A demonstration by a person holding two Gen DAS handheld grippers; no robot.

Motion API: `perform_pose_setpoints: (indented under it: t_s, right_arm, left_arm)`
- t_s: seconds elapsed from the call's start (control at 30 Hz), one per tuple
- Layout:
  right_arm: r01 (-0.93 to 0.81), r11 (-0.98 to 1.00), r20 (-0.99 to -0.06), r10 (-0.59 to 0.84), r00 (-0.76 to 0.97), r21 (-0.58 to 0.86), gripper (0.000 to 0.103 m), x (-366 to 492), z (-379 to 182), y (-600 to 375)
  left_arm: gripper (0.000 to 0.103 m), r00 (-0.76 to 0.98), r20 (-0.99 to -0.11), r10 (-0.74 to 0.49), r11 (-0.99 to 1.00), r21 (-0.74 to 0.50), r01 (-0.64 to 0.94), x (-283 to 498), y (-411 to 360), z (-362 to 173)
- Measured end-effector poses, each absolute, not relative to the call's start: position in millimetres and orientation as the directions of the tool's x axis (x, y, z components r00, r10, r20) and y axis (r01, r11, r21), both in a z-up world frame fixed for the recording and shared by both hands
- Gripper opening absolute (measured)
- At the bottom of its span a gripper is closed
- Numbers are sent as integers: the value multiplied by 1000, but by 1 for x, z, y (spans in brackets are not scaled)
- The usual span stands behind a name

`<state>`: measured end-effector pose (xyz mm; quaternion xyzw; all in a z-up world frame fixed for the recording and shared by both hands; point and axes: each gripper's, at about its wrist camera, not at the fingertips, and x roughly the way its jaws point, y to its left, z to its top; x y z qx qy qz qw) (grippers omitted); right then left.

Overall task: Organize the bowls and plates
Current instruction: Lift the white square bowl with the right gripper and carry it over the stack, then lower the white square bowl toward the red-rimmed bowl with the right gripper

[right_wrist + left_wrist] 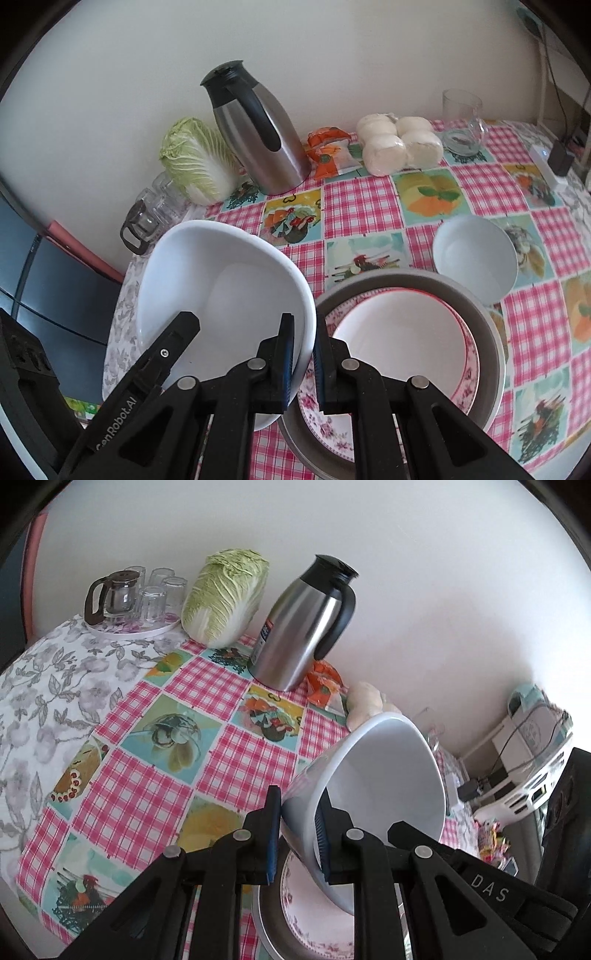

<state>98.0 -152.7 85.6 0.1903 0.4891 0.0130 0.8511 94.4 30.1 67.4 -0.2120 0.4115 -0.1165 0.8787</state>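
Both grippers hold one large white bowl (221,295), tilted and lifted above the table. My left gripper (299,805) is shut on its rim, one finger inside and one outside. My right gripper (303,332) is shut on the opposite rim in the same way. Below the bowl sits a grey metal pan (491,332) with a pink floral plate (321,424) and a red-rimmed white plate (399,339) stacked inside. A small white bowl (476,254) stands upright on the cloth just beyond the pan. In the left wrist view the floral plate (314,904) shows under the bowl (384,775).
Along the wall stand a steel thermos jug (258,133), a napa cabbage (195,162), an orange snack packet (328,151), wrapped white buns (399,144) and a glass mug (461,122). A round tray of glasses with a glass teapot (114,598) sits at the far left corner.
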Motion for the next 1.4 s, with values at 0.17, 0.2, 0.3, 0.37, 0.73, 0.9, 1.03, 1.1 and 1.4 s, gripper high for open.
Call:
perform_pose_setpoints:
  t_s: [0.17,0.2,0.3,0.37,0.73,0.9,1.03,1.1,1.4]
  right_arm:
    - [179,914,-816,220,534,364,11,89,81,-165]
    - [187,908,-815,226,534,375,12,88,79,-169]
    - [198,899,-808,232,541,391,12,85,75,-178]
    - [201,897,-806,231,545,394,12,84,74,-182]
    - [232,866,-767,233,598,444,14,71,77,-222]
    - [247,858,-764,227,604,450,14,65,79,-237]
    - [254,852,-759,226,611,458,14,61,81,-248]
    - [262,850,-758,218,614,457,14,58,82,-253]
    - [276,852,-772,208,601,444,14,53,78,-265]
  left_arm:
    - [18,623,-684,-380,896,-439,64,91,16,68]
    - [18,620,-686,-381,897,-438,67,91,14,67]
    - [18,609,-695,-382,900,-428,77,91,7,66]
    - [18,604,-698,-384,902,-423,85,91,1,66]
    - [19,589,-700,-404,908,-385,166,84,-44,73]
    - [19,579,-700,-418,903,-390,181,82,-54,73]
    - [19,564,-700,-438,894,-405,191,80,-61,72]
    - [19,560,-703,-437,895,-403,193,79,-65,72]
    - [19,531,-724,-439,895,-403,191,77,-75,67]
